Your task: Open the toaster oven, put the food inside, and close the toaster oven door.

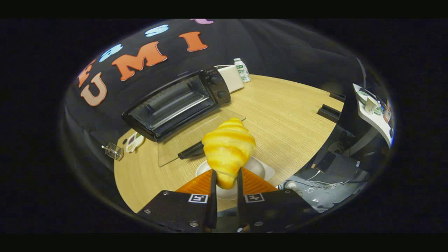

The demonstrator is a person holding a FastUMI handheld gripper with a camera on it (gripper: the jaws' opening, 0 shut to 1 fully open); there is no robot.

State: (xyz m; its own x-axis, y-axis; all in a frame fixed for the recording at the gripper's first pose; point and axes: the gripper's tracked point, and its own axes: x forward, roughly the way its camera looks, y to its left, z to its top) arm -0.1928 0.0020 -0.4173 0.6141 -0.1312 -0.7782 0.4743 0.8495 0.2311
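closest in, the gripper (pixel 226 178) has its two fingers drawn in narrow, both pressing the lower end of a croissant (pixel 229 148) that stands up between them and reaches forward past the tips. it looks lifted clear of the white plate (pixel 259 168) just below and behind it, though how far clear i cannot tell.

farther off and to the left, the toaster oven (pixel 175 103) sits at the back of the pale wood-grain table (pixel 287 115), its glass door (pixel 196 134) already dropped flat toward the near side, dark handle (pixel 190 151) at its front lip. so opening looks done and the carry is in hand; placing and closing remain.

next, as i judge it, the croissant must travel forward and left, over the lowered door, and go in low enough to clear the top of the cavity before the fingers let go.

the croissant is glossy, ridged and golden, a plump taper that may be soft, so a firm squeeze could dent it. the oven is black and boxy with two round knobs (pixel 218 86) on its right; a wire rack shows inside. a small bottle (pixel 242 70) stands far right of it.
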